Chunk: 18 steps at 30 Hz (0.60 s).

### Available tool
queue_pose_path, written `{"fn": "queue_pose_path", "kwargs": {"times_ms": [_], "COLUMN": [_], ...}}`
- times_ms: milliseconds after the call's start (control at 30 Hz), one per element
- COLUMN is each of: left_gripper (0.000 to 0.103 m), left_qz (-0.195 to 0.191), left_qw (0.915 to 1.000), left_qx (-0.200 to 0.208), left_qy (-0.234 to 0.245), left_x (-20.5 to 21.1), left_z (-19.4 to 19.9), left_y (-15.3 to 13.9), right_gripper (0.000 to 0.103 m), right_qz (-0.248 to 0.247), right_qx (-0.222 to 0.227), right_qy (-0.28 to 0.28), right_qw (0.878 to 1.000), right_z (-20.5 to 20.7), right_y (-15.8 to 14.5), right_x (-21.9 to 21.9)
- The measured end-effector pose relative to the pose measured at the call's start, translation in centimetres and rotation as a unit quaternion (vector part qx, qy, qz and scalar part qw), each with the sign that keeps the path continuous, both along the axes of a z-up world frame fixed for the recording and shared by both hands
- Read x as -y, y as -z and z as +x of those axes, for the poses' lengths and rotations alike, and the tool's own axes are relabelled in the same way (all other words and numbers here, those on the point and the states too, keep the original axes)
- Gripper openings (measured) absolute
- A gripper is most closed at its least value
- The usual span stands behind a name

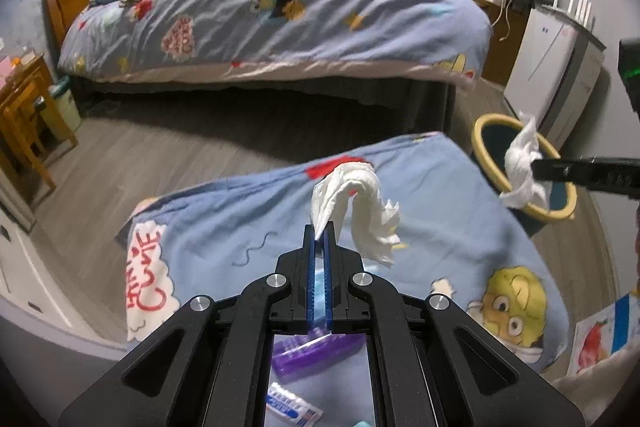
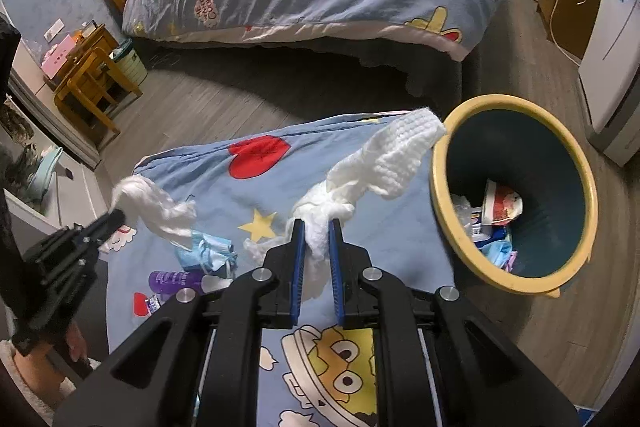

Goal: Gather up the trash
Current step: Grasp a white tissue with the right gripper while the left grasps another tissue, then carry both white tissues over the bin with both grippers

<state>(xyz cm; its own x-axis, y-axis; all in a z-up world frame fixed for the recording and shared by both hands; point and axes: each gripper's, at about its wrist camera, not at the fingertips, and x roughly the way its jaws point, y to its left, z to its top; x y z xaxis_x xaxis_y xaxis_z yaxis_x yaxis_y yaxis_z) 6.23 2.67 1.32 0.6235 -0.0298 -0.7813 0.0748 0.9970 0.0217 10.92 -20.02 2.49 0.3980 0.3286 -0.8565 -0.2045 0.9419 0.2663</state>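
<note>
Our left gripper (image 1: 320, 231) pinches a tissue (image 1: 356, 203); our right gripper (image 2: 316, 231) clamps a wad (image 2: 384, 155), bin (image 2: 516, 283) at two o'clock.

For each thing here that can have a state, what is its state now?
Left tool: shut on a twisted white tissue, lifted off the cloth.
Right tool: shut on a crumpled white tissue.
Trash bin: no lid, partly filled with wrappers.
Purple bottle: lying on the blue cloth.
Blue face mask: crumpled, on the cloth.
</note>
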Motion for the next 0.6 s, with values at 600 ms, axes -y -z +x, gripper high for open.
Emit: {"fn": "queue_pose_path", "kwargs": {"times_ms": [600], "left_gripper": [0.004], "left_qz": [0.015], "left_qw": [0.9965], "left_qx": [-0.008], "left_qy": [0.082], "left_x": [8.8], "left_z": [1.8], "left_y": [-0.2], "right_gripper": [0.011], "right_qz": [0.006], "right_qx": [0.024], "right_qy": [0.085], "right_qw": [0.996], "right_z": [2.1], "right_y": [-0.5], "right_x": [8.2]}}
